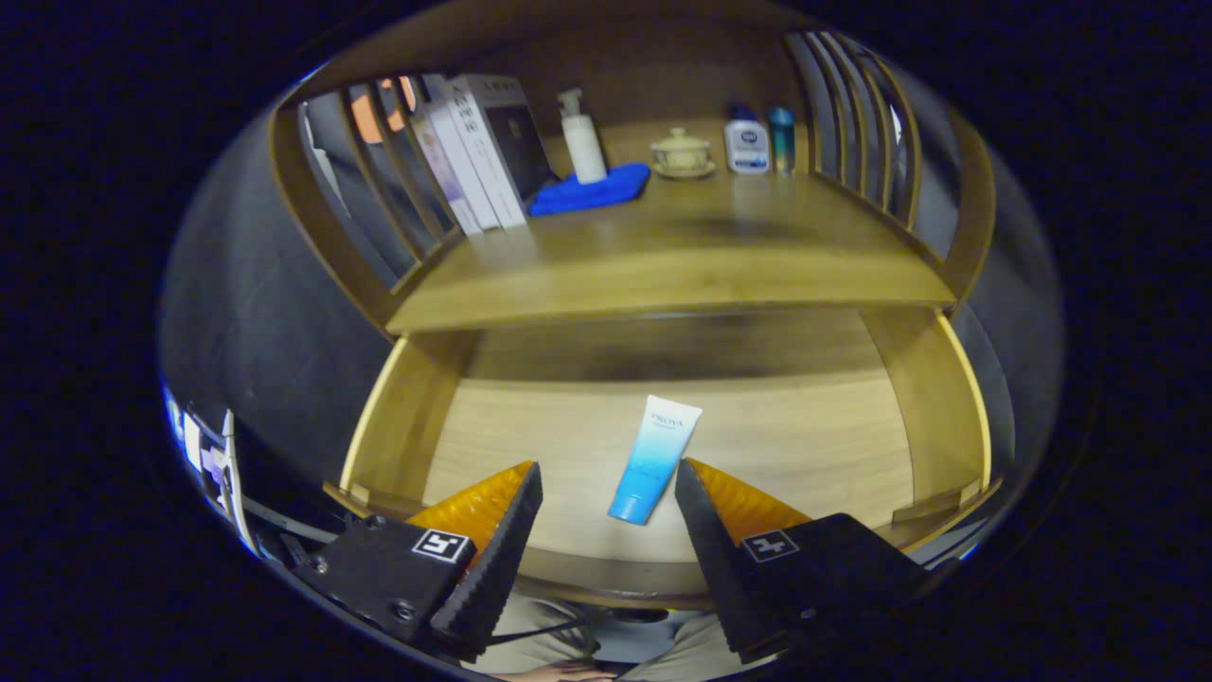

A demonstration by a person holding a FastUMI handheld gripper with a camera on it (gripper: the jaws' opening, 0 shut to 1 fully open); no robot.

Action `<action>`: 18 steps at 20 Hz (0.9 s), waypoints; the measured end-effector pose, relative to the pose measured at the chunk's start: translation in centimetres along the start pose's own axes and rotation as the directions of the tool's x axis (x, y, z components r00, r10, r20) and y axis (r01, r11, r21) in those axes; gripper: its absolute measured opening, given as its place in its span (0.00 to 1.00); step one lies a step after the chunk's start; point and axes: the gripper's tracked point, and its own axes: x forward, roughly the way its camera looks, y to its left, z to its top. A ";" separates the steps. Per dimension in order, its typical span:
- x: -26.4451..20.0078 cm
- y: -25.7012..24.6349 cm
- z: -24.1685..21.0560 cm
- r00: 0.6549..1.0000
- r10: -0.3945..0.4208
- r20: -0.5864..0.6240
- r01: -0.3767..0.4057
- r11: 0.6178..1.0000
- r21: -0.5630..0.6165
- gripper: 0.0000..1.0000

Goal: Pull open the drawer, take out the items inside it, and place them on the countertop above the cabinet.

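Observation:
The wooden drawer (852,445) stands pulled out below the countertop (682,256) of the cabinet. On the drawer's floor lies a blue-and-white tube (655,458), cap end toward me, its lower end just ahead of and between my fingertips. My gripper (606,478) hovers over the drawer's front edge, open, with nothing pressed between the fingers.
At the back of the countertop stand several books (478,152), a white pump bottle (582,137) on a blue cloth (587,189), a small lidded cup on a saucer (682,152), a white bottle (746,142) and a teal bottle (781,137). Slatted wooden sides (866,133) flank the countertop.

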 end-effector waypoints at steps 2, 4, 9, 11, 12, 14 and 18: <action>1.4 -0.9 -0.8 0.994 -0.045 -0.098 0.048 0.999 0.019 0.90; 2.6 -1.3 -0.8 0.985 -0.072 -0.157 0.079 0.996 0.039 0.90; 5.3 -1.3 -1.2 0.953 -0.100 -0.285 0.121 0.991 0.060 0.86; 6.1 -1.1 -1.4 0.940 -0.116 -0.321 0.142 0.988 0.059 0.85; 6.6 -1.7 -1.6 0.933 -0.135 -0.334 0.163 0.985 0.057 0.85; 7.3 -2.0 -1.8 0.924 -0.150 -0.351 0.186 0.980 0.073 0.84; 8.2 -2.0 -2.4 0.911 -0.162 -0.379 0.209 0.974 0.086 0.69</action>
